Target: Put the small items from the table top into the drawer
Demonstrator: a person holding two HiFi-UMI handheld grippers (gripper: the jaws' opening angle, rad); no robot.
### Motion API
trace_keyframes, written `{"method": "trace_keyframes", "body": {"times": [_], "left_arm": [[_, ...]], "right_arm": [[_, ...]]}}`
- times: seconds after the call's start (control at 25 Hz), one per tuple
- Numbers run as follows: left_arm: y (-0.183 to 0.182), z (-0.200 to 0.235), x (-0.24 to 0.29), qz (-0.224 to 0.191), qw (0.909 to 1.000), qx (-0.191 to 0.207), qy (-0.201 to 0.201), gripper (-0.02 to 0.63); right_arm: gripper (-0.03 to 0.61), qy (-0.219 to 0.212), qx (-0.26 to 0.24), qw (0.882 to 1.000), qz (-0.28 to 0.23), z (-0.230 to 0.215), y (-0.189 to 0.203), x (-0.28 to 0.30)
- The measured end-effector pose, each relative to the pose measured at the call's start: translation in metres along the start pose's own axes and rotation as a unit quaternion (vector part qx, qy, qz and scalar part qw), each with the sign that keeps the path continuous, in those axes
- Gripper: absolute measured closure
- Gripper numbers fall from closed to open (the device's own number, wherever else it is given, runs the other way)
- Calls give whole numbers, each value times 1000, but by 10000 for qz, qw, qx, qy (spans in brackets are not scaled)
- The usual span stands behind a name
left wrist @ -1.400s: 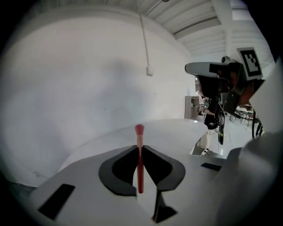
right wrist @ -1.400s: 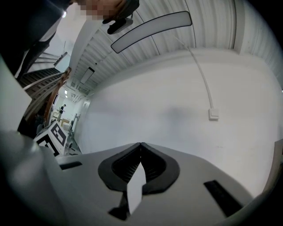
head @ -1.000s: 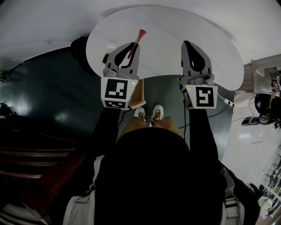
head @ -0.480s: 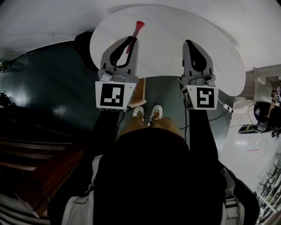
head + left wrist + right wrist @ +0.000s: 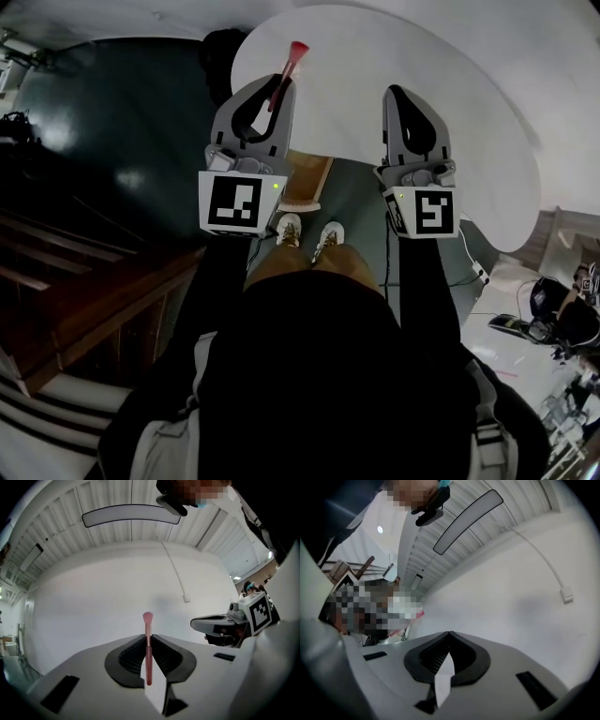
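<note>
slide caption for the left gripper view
Left gripper shut on a pink brush, bristles forward, facing a white wall.

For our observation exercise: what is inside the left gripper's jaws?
A slim pink makeup brush, clamped in the left gripper, tuft poking past the tips. The jaws cover the handle's sides where gripped; nothing else shows.

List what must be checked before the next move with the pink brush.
1. Brush clamped in the left gripper: ok, jaws closed on its handle.
2. Brush sits straight: ok, upright with the bristles above the jaws.
3. Right gripper free: ok, shut with nothing between its jaws.
4. The two grippers apart: ok, side by side with a gap in the head view.
5. Drawer open and reachable: cannot tell; only a wooden frame shows below the table edge.
6. Other small items left on the table: cannot tell; the grippers cover part of it.
</note>
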State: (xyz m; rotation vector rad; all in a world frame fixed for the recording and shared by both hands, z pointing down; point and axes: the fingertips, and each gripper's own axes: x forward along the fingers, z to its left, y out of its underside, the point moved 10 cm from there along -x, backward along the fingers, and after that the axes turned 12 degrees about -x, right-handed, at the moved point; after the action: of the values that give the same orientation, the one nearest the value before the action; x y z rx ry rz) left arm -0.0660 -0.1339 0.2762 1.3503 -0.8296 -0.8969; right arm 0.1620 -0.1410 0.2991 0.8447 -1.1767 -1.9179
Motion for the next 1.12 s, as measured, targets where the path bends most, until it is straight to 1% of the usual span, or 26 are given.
{"method": "trace_keyframes", "body": {"times": [0.12, 0.2, 0.28, 0.36, 0.44, 0.52, 0.56, 0.64, 0.72, 0.84, 0.96, 1.04, 1.12], "left_arm": [[4, 5, -8, 88, 9999, 60, -116, 561], [10, 9, -10, 162, 9998, 127, -80, 561], [27, 14, -13, 338, 9994, 73, 8, 561], [54, 17, -18, 624, 9979, -80, 138, 561], [84, 19, -24, 987, 9948, -123, 203, 561], [118, 21, -32, 1398, 9898, -145, 241, 560], [137, 22, -36, 1646, 9859, -153, 275, 560], [176, 24, -46, 2233, 9741, -110, 339, 561], [213, 27, -56, 2837, 9581, -57, 379, 561], [259, 35, -68, 3552, 9340, -92, 364, 561], [292, 39, -74, 4089, 9116, -213, 372, 560], [309, 40, -75, 4403, 8964, -210, 463, 560], [322, 41, -73, 4615, 8852, -131, 577, 560]], "right_arm": [[552, -186, 77, 9998, -8, 8, 4, 9], [552, -201, 122, 9997, -8, 12, 4, 15], [552, -218, 155, 9996, 29, 17, 5, 19], [552, -258, 169, 9995, 92, 23, 7, 20], [552, -291, 180, 9993, 163, 28, 9, 21], [552, -307, 194, 9990, 245, 31, 12, 22], [552, -305, 203, 9989, 279, 32, 14, 22], [552, -291, 213, 9988, 334, 32, 17, 23], [552, -294, 201, 9986, 387, 33, 19, 24], [552, -292, 189, 9984, 449, 35, 21, 25], [552, -286, 199, 9980, 531, 35, 25, 24], [552, -297, 185, 9977, 588, 35, 27, 24], [552, -300, 168, 9974, 629, 35, 28, 23]]}}
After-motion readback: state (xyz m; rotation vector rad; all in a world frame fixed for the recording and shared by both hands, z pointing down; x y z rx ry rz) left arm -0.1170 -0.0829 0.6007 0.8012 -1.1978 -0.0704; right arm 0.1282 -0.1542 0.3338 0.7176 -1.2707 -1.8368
